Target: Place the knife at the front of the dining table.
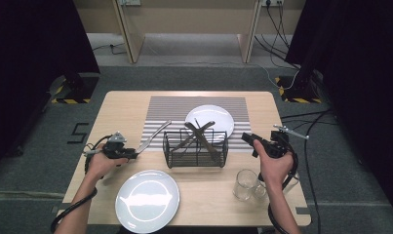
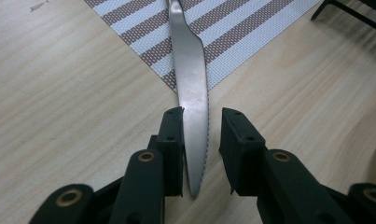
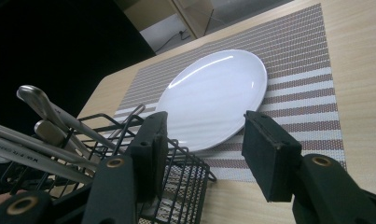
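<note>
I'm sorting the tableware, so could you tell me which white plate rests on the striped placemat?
The far plate, behind the wire basket; the near one lies on bare wood.

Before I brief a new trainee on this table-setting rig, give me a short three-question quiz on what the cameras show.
1. True or false: the knife lies between the left tongs' jaws, its serrated tip towards the camera.
2. Multiple choice: the wire basket holds A) cutlery, B) glasses, C) nothing.
3. Fill in: the far plate rests on the striped ____, while the near plate sits on bare wood.

Key:
1. True; the blade lies against one pad, with a gap to the other.
2. A
3. Placemat
</note>
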A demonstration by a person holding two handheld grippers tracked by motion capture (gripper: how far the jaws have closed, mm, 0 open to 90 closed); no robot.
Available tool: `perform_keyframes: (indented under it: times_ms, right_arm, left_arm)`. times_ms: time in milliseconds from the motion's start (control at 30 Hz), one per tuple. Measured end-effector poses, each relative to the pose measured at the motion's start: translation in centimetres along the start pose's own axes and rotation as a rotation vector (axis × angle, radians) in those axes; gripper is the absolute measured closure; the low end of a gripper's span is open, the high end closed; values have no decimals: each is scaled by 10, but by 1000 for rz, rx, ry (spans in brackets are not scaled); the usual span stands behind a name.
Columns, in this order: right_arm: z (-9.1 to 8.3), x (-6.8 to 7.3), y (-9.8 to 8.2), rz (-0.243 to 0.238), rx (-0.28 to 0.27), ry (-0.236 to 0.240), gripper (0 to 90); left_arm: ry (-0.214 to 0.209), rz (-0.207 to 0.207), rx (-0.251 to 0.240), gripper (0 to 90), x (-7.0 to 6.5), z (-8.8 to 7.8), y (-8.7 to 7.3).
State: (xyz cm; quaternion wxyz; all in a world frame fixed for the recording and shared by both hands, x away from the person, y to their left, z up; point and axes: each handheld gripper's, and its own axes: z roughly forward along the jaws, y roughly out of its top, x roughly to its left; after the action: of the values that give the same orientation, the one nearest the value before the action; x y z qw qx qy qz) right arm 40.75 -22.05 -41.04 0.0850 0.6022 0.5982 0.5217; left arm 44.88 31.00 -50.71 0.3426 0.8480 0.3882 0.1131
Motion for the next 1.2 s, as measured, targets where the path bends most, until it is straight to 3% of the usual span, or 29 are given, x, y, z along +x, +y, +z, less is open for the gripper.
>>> perform_keyframes:
  times_ms: [200,433,733,1200]
  right_arm:
    - [1,0,0,1,2,1,503]
    - [0,0,0,0,-2,1,503]
    - [0,0,0,1,3,1,503]
    - [0,-1,0,1,0,0,503]
  left_arm:
    - [-16,-9,25,753,-11,3,5]
    - [-16,-24,41,741,-25,8,12]
    - [-19,-54,48,727,-31,11,16]
    - [-30,-46,58,699,-38,17,23]
